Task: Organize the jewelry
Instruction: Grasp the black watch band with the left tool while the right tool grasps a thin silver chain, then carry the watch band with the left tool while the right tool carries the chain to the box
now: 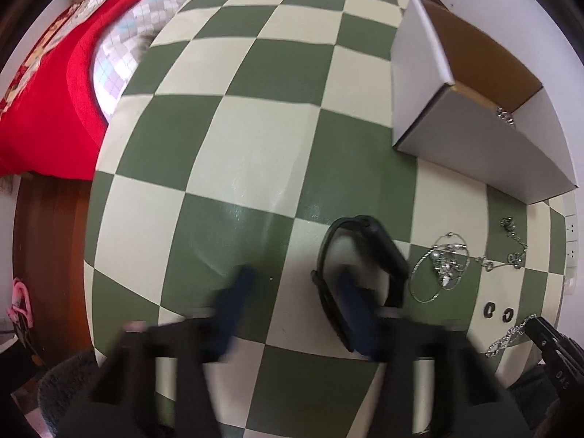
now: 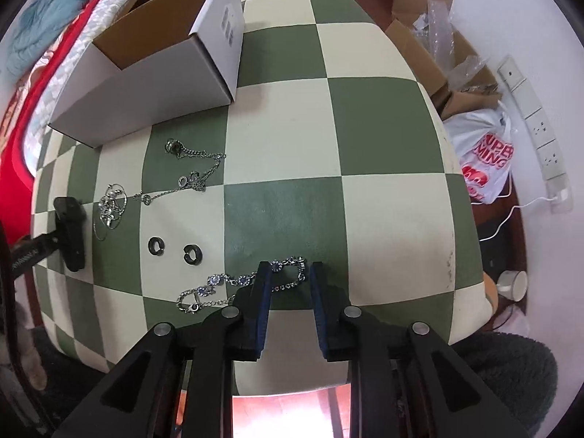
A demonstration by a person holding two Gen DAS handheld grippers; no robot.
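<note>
Our right gripper [image 2: 290,273], jaws parted, straddles the rhinestone bracelet [image 2: 233,284]; we should lower squarely and pinch the chain. Left gripper [image 1: 295,292] open.

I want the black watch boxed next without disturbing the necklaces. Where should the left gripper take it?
Grip the black watch across its arched strap, coming straight down from above. The band stands up as an open loop, and the left gripper already has one finger inside it, clear of the silver hoop necklace alongside.
</note>
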